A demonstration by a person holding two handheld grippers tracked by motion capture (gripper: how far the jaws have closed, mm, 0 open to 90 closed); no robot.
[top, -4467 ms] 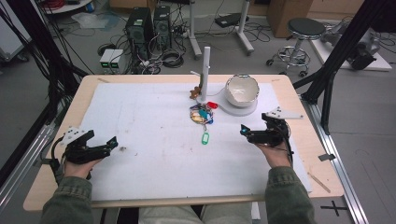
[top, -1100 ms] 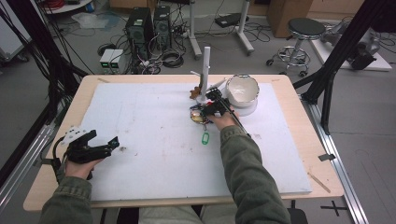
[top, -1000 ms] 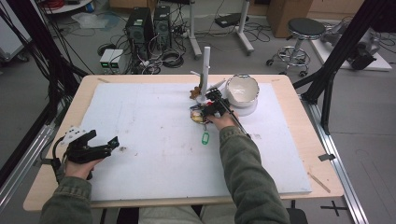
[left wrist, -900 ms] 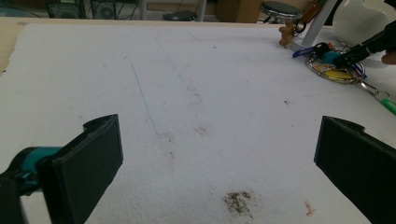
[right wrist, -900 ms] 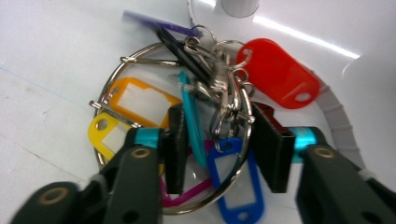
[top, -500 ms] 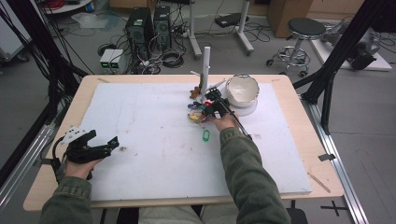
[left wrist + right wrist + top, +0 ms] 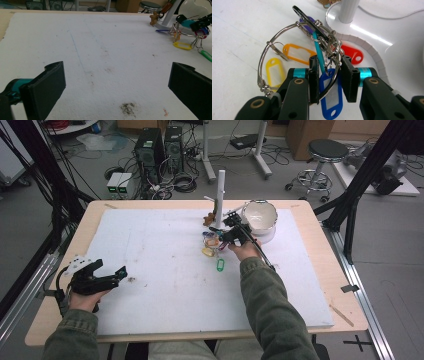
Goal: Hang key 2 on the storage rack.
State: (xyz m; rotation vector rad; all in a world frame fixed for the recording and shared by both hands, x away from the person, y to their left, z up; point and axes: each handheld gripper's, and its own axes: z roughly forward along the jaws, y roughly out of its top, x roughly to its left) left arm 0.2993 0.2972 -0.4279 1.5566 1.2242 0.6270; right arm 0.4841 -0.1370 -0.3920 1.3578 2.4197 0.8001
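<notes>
Claw R (image 7: 329,62) status and load? (T1)

Clenched. Pads pinch the key-ring bunch (image 7: 322,42) at its cluster of small rings, with a teal strip and part of the big wire loop between them. Blue tag (image 7: 329,97) hangs below the pads. (T2)

Why grip there and not on a tag? (T1)

Judgement: the cluster is the junction pt. Holding it carries the whole bunch, whereas a single tag would let the rest swing. (T2)

Bunch location? (T1)

High view: bunch (image 7: 211,242) sits just past table centre toward 12 o'clock, at 9 o'clock of claw R (image 7: 227,231). White stand (image 7: 220,190) is at 12 o'clock of the bunch, bowl (image 7: 260,215) at approx. 2 o'clock, green tag (image 7: 220,265) at 5 o'clock. (T2)

Fully clear of the table (image 7: 310,285)? (T1)

No. In the left gripper view the held end is raised, but yellow tag (image 7: 182,45) and green tag (image 7: 206,55) lie flat on the white surface. Big loop stands tilted. (T2)

Reason for working so close to the stand? (T1)

Judgement: the post has side pegs, so the bunch is probably meant to hang there. A short path means less sway. (T2)

Claw L (image 7: 117,272)? (T1)

Released, jaws wide, nothing between them (image 7: 117,82). Parked at 8 o'clock of the table, well apart from the bunch. Judgement: kept out of R's path, on standby. (T2)
</notes>
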